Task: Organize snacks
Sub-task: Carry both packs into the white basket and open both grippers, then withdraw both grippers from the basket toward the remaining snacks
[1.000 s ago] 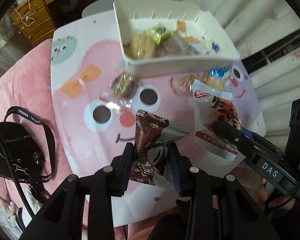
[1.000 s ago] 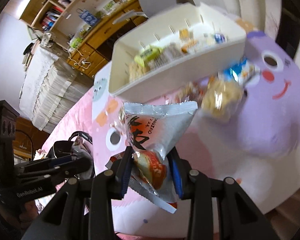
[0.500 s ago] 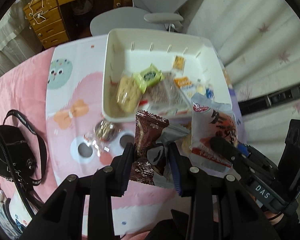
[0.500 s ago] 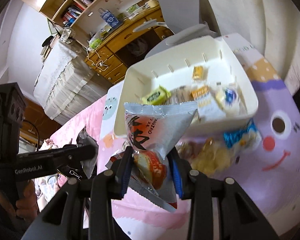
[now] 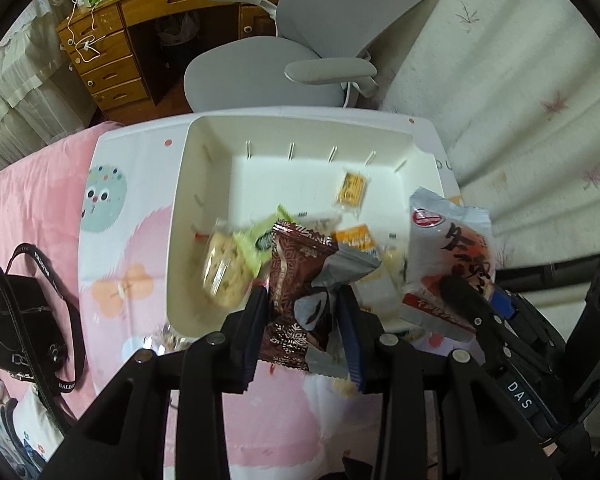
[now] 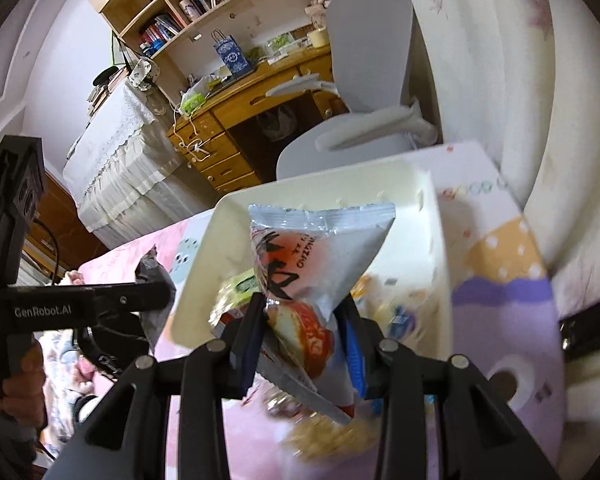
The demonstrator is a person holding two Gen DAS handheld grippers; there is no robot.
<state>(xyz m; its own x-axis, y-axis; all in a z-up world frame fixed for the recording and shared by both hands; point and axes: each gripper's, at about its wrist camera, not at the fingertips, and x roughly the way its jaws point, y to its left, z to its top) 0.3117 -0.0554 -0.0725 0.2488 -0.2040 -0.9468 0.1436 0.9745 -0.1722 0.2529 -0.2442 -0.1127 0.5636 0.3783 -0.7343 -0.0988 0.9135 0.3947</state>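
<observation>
Left wrist view: we see our left gripper (image 5: 303, 320) clamped on a brown snack packet (image 5: 300, 280) over the white bin (image 5: 188, 184).
Right wrist view: our right gripper (image 6: 302, 340) pinches a silver snack bag (image 6: 320, 248), above the bin's near wall.
Bin: several snacks inside.

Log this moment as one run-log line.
left gripper: shut on brown snack packet | right gripper: shut on silver snack packet | both over white bin
</observation>
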